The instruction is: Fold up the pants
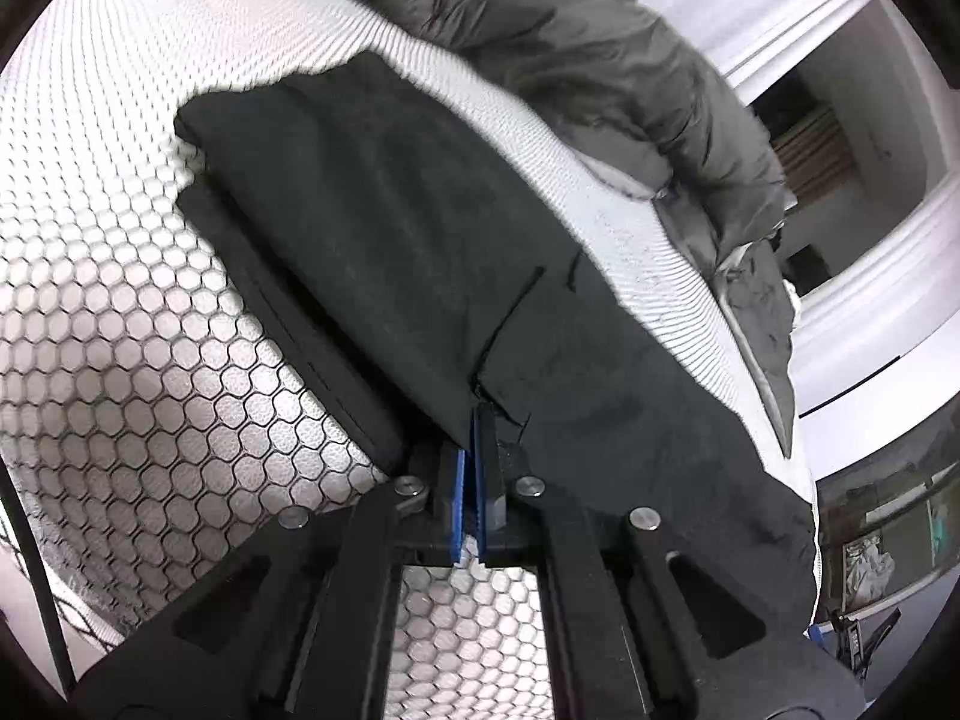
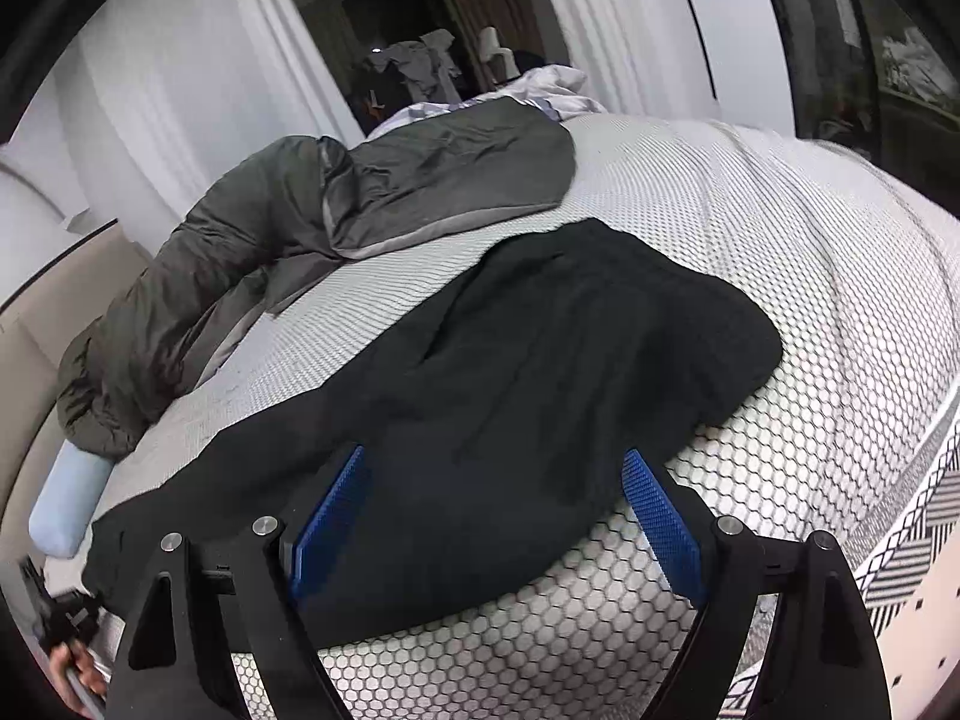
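Black pants lie spread along the white honeycomb-patterned mattress. My left gripper is shut, its blue pads pressed together on the near edge of the pants beside a pocket seam. In the right wrist view the same pants stretch from the lower left up to a rounded folded end at the right. My right gripper stands open just above the near edge of the pants. Its blue pads are wide apart, with cloth lying under and between them and no pad pressing on it.
A grey-green padded jacket lies crumpled along the far side of the mattress; it also shows in the left view. A pale blue pillow sits at the far left end. A hand shows at the lower left.
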Demonstrator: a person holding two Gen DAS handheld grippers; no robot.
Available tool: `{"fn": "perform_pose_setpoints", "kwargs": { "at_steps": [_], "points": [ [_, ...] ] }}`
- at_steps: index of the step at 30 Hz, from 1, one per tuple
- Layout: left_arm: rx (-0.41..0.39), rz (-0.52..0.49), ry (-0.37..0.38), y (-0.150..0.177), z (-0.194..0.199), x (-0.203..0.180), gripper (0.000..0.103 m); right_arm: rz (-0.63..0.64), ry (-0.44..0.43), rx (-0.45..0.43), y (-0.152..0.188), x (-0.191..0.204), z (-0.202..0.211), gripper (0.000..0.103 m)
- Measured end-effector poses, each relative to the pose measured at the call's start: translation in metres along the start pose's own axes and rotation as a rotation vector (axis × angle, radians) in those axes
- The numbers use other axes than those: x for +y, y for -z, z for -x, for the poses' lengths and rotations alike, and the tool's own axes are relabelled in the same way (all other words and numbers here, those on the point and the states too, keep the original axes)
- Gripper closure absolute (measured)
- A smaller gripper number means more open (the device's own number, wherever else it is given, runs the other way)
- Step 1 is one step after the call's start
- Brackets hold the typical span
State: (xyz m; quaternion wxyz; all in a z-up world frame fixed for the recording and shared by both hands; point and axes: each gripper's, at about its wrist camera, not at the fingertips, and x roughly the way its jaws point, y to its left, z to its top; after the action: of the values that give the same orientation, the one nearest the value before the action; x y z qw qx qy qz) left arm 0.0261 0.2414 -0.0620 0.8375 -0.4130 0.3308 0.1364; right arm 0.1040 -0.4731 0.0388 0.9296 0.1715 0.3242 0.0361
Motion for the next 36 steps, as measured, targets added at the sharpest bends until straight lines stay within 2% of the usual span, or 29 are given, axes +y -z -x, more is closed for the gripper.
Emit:
{"fn": "perform_pose_setpoints", "kwargs": {
  "at_steps": [4,8,11,13,14,15,16,17,20,22,24,26,27,29,30,33,36],
  "points": [
    [-0.027,-0.038,-0.034,0.001,0.001,-0.008,0.103,-0.071,0.016,-0.027,-0.011,-0.026,0.010,0.016],
    [-0.022,-0.028,-0.034,0.001,-0.003,-0.007,0.103,-0.316,0.029,-0.010,-0.016,-0.090,0.008,0.015],
    [-0.023,-0.016,-0.030,-0.001,-0.005,-0.007,0.103,-0.540,-0.135,0.040,-0.015,-0.133,-0.016,0.017],
    [-0.025,-0.014,-0.034,-0.001,-0.007,-0.008,0.103,-0.603,-0.222,0.088,-0.021,-0.143,-0.040,0.019],
    [-0.025,-0.014,-0.039,-0.001,-0.009,-0.009,0.103,-0.610,-0.246,0.103,-0.023,-0.143,-0.049,0.029],
    [-0.028,-0.018,-0.044,0.002,-0.006,-0.006,0.103,-0.602,-0.252,0.116,-0.025,-0.141,-0.056,0.042],
    [-0.033,-0.027,-0.054,0.002,-0.007,-0.008,0.103,-0.580,-0.226,0.132,-0.027,-0.137,-0.061,0.067],
    [-0.035,-0.036,-0.062,0.002,-0.008,-0.010,0.103,-0.544,-0.195,0.120,-0.030,-0.132,-0.059,0.071],
    [-0.037,-0.053,-0.070,0.007,-0.007,-0.013,0.103,-0.465,-0.198,0.017,-0.043,-0.119,-0.031,0.090],
    [-0.033,-0.054,-0.066,0.006,-0.006,-0.012,0.103,-0.420,-0.121,-0.037,-0.046,-0.115,-0.012,0.091],
    [-0.026,-0.052,-0.059,0.005,-0.007,-0.011,0.103,-0.381,-0.035,-0.011,-0.043,-0.118,-0.011,0.091],
    [-0.024,-0.048,-0.062,0.005,-0.008,-0.011,0.103,-0.389,0.026,0.083,-0.034,-0.127,-0.029,0.091],
    [-0.025,-0.048,-0.063,0.005,-0.008,-0.011,0.103,-0.400,0.038,0.121,-0.031,-0.131,-0.036,0.089],
    [-0.032,-0.054,-0.070,0.003,-0.006,-0.013,0.103,-0.433,0.008,0.114,-0.032,-0.133,-0.032,0.084],
    [-0.038,-0.052,-0.069,0.002,-0.005,-0.013,0.103,-0.439,-0.006,0.092,-0.034,-0.133,-0.024,0.077],
    [-0.037,-0.044,-0.055,-0.003,-0.002,-0.010,0.102,-0.434,-0.010,-0.006,-0.037,-0.132,-0.002,0.030],
    [-0.033,-0.007,-0.043,-0.010,-0.004,-0.002,0.102,-0.482,-0.084,-0.002,-0.037,-0.137,-0.009,0.027]
  ]
}}
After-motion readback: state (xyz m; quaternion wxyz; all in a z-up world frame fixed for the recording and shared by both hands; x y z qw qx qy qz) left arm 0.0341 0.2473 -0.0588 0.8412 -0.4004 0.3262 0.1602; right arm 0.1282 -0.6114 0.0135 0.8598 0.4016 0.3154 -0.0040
